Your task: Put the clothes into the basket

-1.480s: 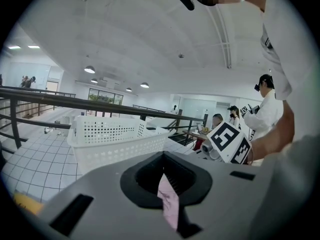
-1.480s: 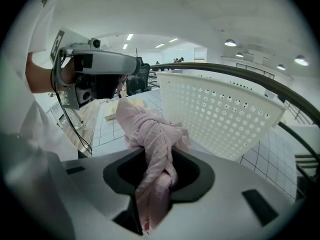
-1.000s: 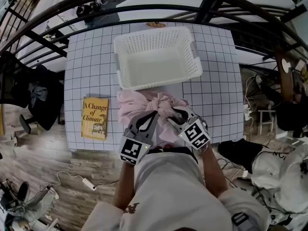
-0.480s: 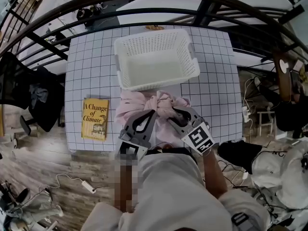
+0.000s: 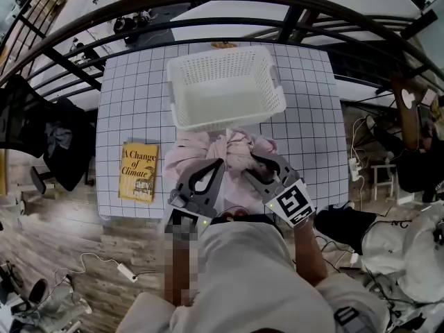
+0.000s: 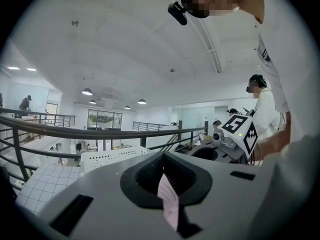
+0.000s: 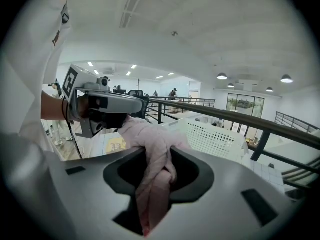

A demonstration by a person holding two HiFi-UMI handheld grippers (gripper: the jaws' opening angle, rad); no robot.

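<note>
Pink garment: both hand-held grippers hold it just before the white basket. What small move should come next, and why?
Probably carry the pink garment forward over the near rim of the basket. The left hand-held gripper and the right hand-held gripper are each clamped on it, and it is bunched just short of the basket, which is empty.

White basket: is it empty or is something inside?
Empty: in the head view the basket has a bare white floor. The pink garment is outside, in front, held by the left gripper and right gripper.
</note>
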